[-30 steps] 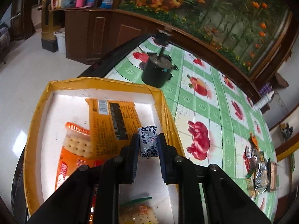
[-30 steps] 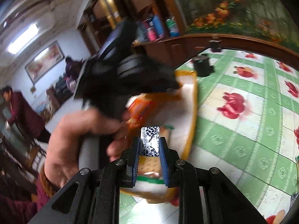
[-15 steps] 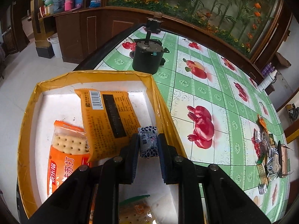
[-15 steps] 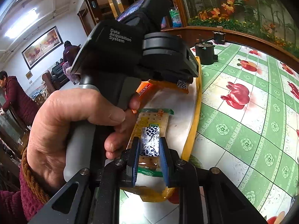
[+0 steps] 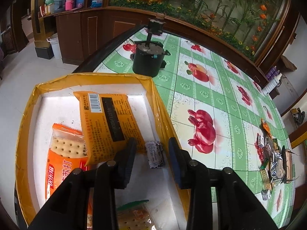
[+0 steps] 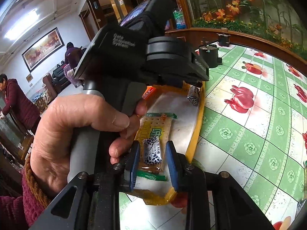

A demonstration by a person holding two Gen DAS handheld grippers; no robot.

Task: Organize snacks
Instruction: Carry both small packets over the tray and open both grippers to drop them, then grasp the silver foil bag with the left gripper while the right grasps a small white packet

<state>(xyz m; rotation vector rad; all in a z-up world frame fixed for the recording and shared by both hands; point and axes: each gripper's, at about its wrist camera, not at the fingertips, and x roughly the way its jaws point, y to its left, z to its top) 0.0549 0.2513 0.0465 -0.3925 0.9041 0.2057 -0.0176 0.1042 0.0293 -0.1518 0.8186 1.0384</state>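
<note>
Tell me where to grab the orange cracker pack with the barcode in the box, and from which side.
Take the orange pack at its far crimped edge by the barcode, coming from above with the left gripper. That end lies flat and free on the box floor; the near end rests on another cracker pack and sits close to the small candy.

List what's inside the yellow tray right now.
In the yellow tray: an orange packet partly overlapping an orange cracker pack, a small candy, a green-edged cracker pack with another candy on it. The hand-held grippers hide the near end.
</note>
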